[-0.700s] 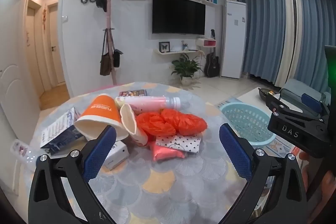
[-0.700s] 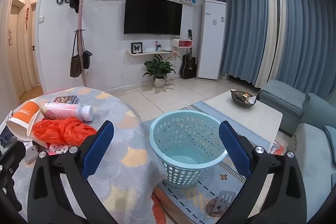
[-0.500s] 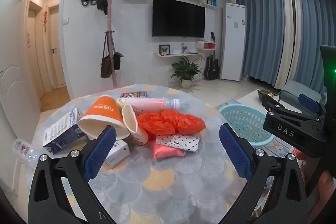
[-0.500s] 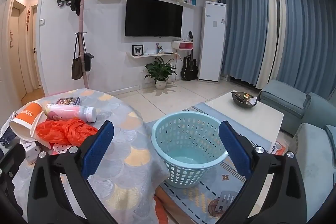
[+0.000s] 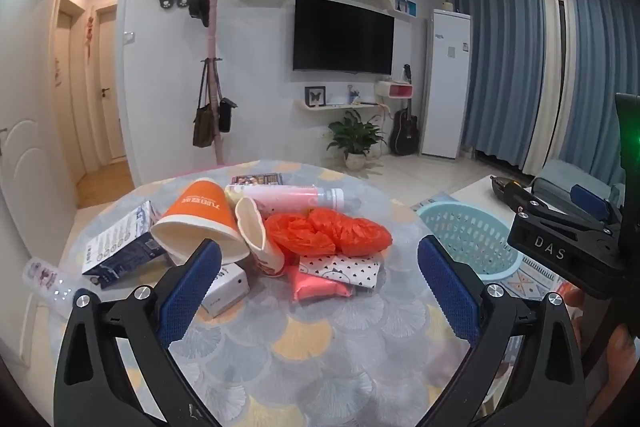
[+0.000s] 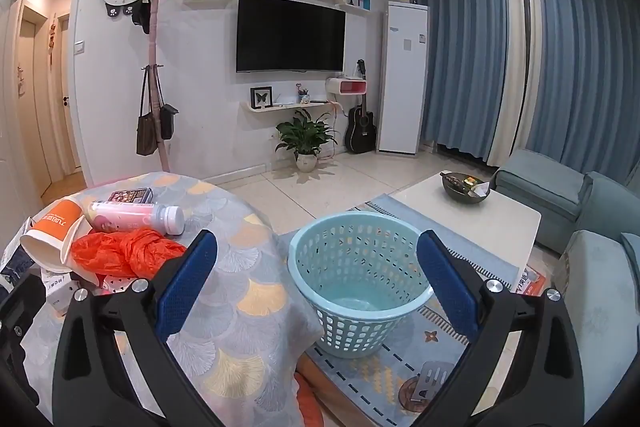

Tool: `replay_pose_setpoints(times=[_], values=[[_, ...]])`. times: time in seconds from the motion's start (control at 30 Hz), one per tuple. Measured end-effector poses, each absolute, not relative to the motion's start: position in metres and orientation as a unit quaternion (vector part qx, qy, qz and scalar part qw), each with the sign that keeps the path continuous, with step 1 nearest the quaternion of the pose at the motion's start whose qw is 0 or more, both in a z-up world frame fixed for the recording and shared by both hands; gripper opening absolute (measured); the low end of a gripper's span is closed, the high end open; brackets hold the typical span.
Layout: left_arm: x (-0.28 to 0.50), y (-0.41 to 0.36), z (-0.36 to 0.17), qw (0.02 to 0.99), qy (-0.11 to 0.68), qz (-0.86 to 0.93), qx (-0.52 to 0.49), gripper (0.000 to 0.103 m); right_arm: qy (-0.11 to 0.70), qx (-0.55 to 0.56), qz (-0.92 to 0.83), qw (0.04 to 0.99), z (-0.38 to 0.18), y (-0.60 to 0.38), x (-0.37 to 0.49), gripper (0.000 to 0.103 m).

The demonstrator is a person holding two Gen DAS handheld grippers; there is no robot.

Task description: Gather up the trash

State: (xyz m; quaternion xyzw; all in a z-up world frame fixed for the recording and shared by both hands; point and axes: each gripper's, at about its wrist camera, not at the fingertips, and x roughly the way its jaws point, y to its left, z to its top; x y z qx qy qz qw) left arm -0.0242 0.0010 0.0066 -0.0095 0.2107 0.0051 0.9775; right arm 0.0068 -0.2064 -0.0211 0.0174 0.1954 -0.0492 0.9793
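On the surface (image 5: 304, 339): we see the trash heaped, with an orange cup (image 5: 200, 215), pink bottle (image 5: 288, 195), orange bag (image 5: 328, 231), dotted packet (image 5: 344, 266) and small boxes touching.
Basket (image 6: 360, 267): pale blue, on the floor beside the surface.
Left gripper (image 5: 316, 291): our jaws wide, holding nothing.
Right gripper (image 6: 316, 291): jaws wide, over the basket.

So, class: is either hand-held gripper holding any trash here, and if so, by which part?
Nothing is held. The left hand-held gripper and right hand-held gripper both stand open, with nothing between their jaws.
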Motion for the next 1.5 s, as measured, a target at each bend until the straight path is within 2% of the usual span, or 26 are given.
replay_pose_setpoints(times=[1.27, 1.4, 1.47, 1.5], values=[[-0.019, 0.004, 0.0, 0.977, 0.212, 0.004, -0.012, 0.096, 0.194, 0.024, -0.044, 0.98, -0.026, -0.203, 0.009, 0.095], [-0.02, 0.006, 0.001, 0.977, 0.211, 0.01, -0.015, 0.096, 0.194, 0.016, -0.033, 0.98, -0.026, -0.197, 0.01, 0.086], [-0.02, 0.009, 0.002, 0.977, 0.211, 0.016, -0.016, 0.096, 0.197, 0.011, -0.024, 0.98, -0.027, -0.193, 0.012, 0.077], [-0.02, 0.01, 0.002, 0.977, 0.211, 0.019, -0.018, 0.096, 0.199, 0.008, -0.02, 0.98, -0.027, -0.191, 0.013, 0.068]])
